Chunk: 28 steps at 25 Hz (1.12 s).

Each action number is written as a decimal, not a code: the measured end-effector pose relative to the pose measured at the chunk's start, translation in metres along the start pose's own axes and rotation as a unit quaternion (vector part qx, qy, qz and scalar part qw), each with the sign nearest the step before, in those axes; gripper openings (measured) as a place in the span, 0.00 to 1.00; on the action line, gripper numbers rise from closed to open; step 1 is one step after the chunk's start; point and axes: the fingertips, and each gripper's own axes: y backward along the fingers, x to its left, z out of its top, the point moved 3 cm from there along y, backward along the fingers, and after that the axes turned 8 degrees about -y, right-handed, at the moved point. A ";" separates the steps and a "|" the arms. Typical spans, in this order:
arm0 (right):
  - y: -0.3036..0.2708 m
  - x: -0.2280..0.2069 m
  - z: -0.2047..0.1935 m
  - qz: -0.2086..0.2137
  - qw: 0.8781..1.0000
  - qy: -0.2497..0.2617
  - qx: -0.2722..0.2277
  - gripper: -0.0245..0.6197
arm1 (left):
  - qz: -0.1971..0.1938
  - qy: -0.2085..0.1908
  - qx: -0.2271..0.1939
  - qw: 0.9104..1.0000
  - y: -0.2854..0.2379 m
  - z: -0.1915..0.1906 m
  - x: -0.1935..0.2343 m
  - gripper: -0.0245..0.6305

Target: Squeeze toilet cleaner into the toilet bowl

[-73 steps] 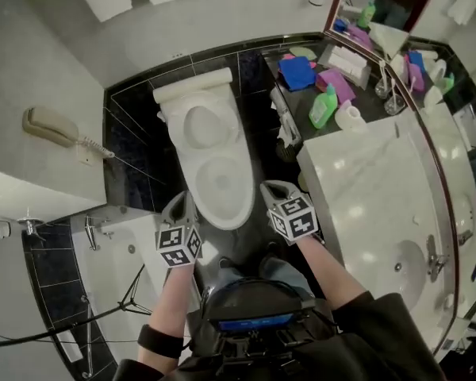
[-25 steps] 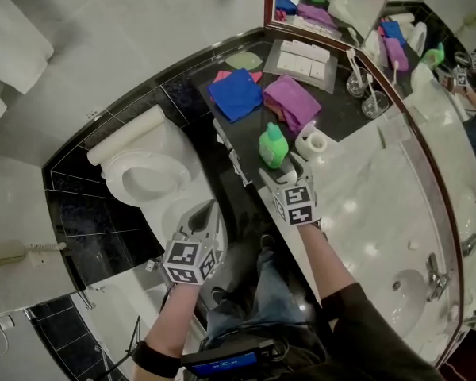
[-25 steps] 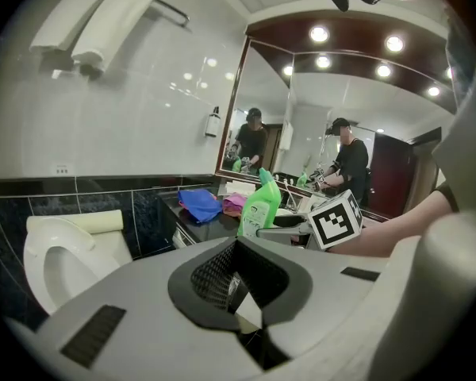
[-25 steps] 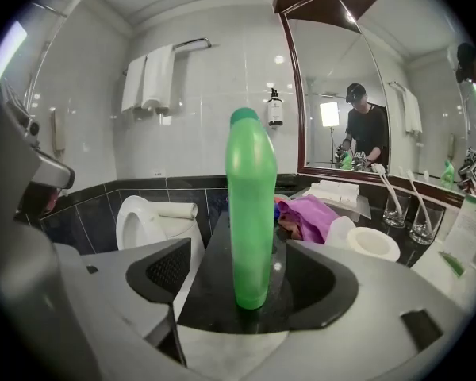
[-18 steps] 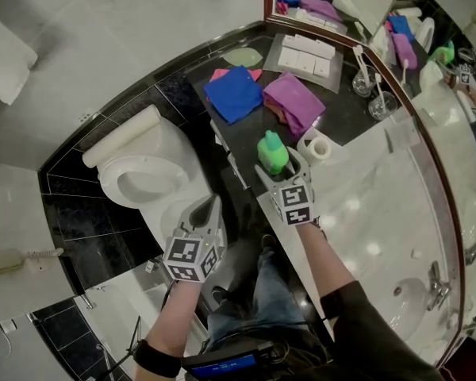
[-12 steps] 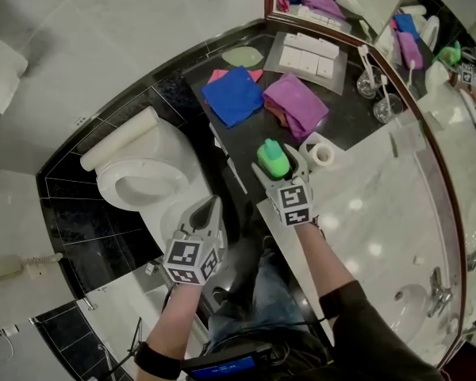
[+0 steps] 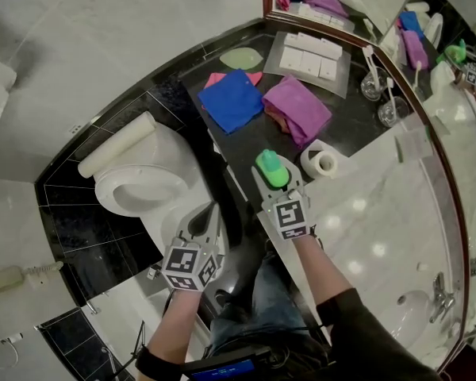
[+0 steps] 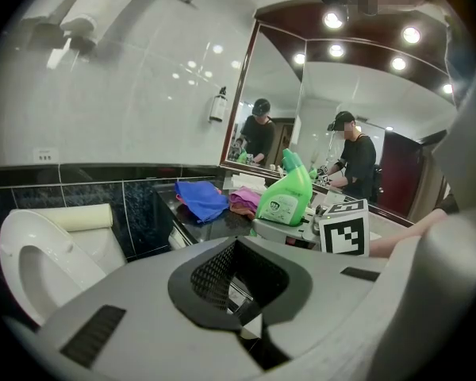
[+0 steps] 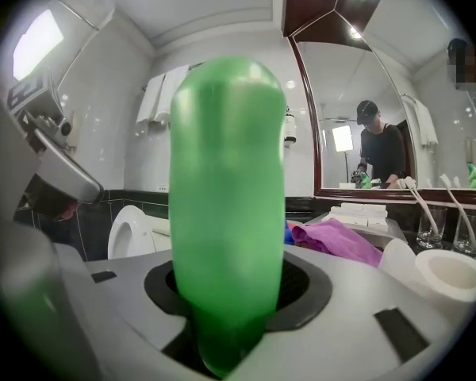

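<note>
The toilet bowl [image 7: 139,190] at the left stands open, with no cleaner squeezed yet, it seems. Beside it hangs the left gripper [image 7: 209,217], jaws together and empty. Right of that, the right gripper [image 7: 274,179] has just been closing its jaws onto the green cleaner bottle [image 7: 270,167] at the dark counter's [image 7: 256,140] near edge. Carrying it over and squeezing remain.

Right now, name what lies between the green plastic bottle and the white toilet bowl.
Head view: only the black stone counter's edge separates bottle and toilet bowl.
</note>
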 end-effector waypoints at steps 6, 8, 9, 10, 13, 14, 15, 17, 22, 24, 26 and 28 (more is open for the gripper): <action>0.001 -0.002 0.001 -0.012 1.000 -0.015 -0.012 0.34 | 0.002 -0.001 0.007 1.000 0.000 -0.007 0.002 0.04; 0.004 -0.005 0.002 -0.017 0.999 -0.024 -0.015 0.33 | 0.003 -0.002 0.006 1.000 0.001 -0.009 0.001 0.04; 0.005 -0.006 0.002 -0.019 0.999 -0.029 -0.016 0.33 | 0.004 -0.002 0.005 1.000 0.003 -0.011 0.001 0.04; 0.007 -0.007 0.002 -0.020 0.999 -0.032 -0.015 0.33 | 0.004 -0.001 0.006 1.000 0.004 -0.011 0.001 0.04; 0.010 -0.003 0.006 -0.008 1.000 -0.028 -0.008 0.33 | 0.006 0.006 0.006 1.000 0.011 -0.011 0.002 0.04; 0.013 0.001 0.008 -0.001 1.000 -0.026 -0.006 0.33 | 0.007 0.008 0.005 1.000 0.015 -0.011 0.002 0.04; 0.016 0.005 0.011 0.006 1.000 -0.024 -0.004 0.33 | 0.008 0.009 0.004 1.000 0.019 -0.011 0.002 0.04; 0.023 0.016 0.017 0.020 1.000 -0.020 0.001 0.33 | 0.009 0.008 -0.001 1.000 0.030 -0.009 0.001 0.04; 0.047 0.059 0.035 0.063 0.998 -0.003 0.015 0.33 | 0.015 0.009 -0.018 1.000 0.074 -0.007 0.003 0.04; 0.058 0.079 0.041 0.079 0.997 -0.001 0.019 0.33 | 0.020 0.009 -0.024 0.999 0.096 -0.009 0.005 0.04; 0.069 0.101 0.047 0.090 0.996 0.003 0.024 0.33 | 0.026 0.010 -0.029 0.999 0.122 -0.013 0.010 0.04; 0.080 0.126 0.051 0.098 0.995 0.006 0.032 0.33 | 0.034 0.012 -0.037 0.999 0.150 -0.021 0.015 0.04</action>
